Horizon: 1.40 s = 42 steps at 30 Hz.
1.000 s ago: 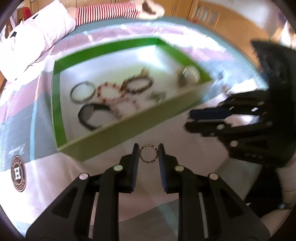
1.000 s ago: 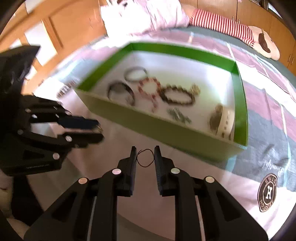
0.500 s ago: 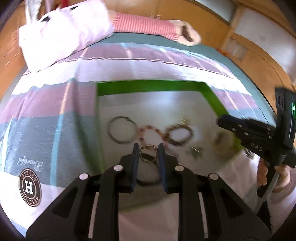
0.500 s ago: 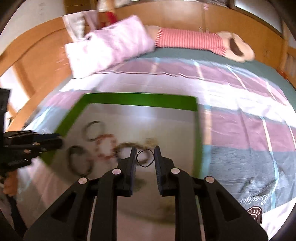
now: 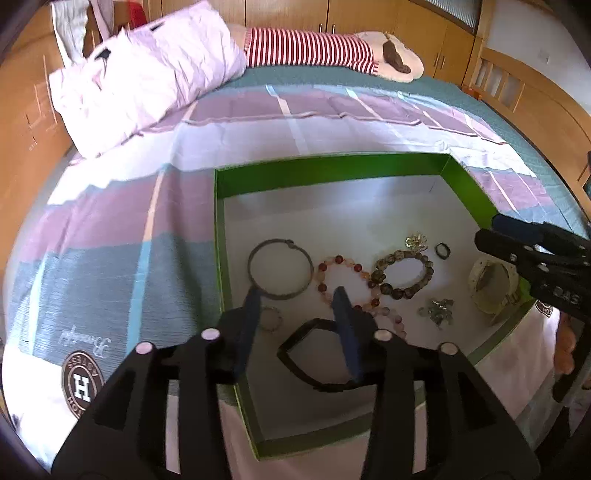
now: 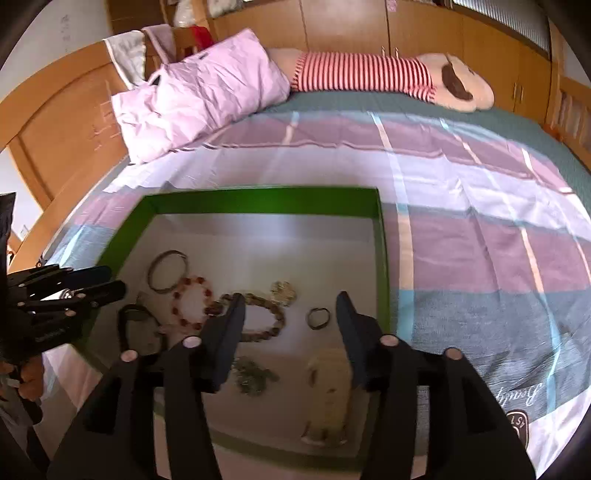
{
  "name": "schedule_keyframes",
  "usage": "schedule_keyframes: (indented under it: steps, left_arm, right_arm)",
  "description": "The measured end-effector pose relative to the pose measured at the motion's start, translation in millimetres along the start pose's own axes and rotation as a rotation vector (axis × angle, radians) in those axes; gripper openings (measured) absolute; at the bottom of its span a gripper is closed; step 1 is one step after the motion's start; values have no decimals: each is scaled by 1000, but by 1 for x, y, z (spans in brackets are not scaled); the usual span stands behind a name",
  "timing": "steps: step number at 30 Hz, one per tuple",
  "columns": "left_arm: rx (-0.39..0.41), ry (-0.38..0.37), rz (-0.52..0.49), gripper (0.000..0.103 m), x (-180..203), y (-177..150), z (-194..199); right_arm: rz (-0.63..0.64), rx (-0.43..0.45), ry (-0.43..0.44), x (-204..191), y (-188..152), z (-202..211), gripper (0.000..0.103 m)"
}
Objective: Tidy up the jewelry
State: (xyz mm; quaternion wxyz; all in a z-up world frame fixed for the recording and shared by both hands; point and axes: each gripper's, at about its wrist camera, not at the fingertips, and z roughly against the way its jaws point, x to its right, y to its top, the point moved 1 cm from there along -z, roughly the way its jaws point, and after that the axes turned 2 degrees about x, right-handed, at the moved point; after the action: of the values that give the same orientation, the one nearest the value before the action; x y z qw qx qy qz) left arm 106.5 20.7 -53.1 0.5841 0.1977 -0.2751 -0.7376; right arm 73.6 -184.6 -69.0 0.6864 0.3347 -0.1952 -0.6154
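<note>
A green box (image 5: 332, 170) (image 6: 266, 201) with a white floor lies on the bed and holds several bracelets and rings. My left gripper (image 5: 297, 301) is open and empty above the box's left part. A small beaded ring (image 5: 270, 318) lies on the floor between its fingers. My right gripper (image 6: 290, 304) is open and empty above the box's right part. A thin dark ring (image 6: 318, 317) (image 5: 442, 250) lies just below its tips. A metal bangle (image 5: 280, 267), a red bead bracelet (image 5: 343, 277) and a brown bead bracelet (image 5: 402, 275) lie mid-box.
The bed has a plaid purple, white and teal cover (image 6: 480, 206). A pink pillow (image 5: 147, 85) and a striped plush toy (image 6: 369, 75) lie at the far end. Wooden cupboards (image 6: 351, 26) stand behind. A black band (image 5: 310, 354) and a pale watch-like bracelet (image 5: 491, 284) lie in the box.
Both grippers have opened over the box. The beaded ring has left the left gripper and the thin dark ring has left the right gripper; both lie on the box floor.
</note>
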Motion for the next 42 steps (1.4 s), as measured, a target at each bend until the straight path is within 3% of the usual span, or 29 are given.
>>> schedule_keyframes:
  steps: [2, 4, 6, 10, 16, 42]
  left_arm:
    - [32, 19, 11, 53, 3, -1, 11]
    - [62, 51, 34, 70, 5, -3, 24]
    - [104, 89, 68, 81, 6, -9, 42]
    - [131, 93, 79, 94, 9, -13, 56]
    - [101, 121, 62, 96, 10, -14, 52]
    - [75, 130, 42, 99, 12, -14, 46]
  right_arm:
    - [0, 32, -9, -8, -1, 17, 72]
    - [-14, 67, -9, -13, -4, 34, 87]
    - [-15, 100, -22, -17, -9, 46, 100]
    - [21, 80, -69, -24, -14, 45, 102]
    - [46, 60, -155, -26, -17, 35, 102]
    - [68, 67, -171, -30, -20, 34, 102]
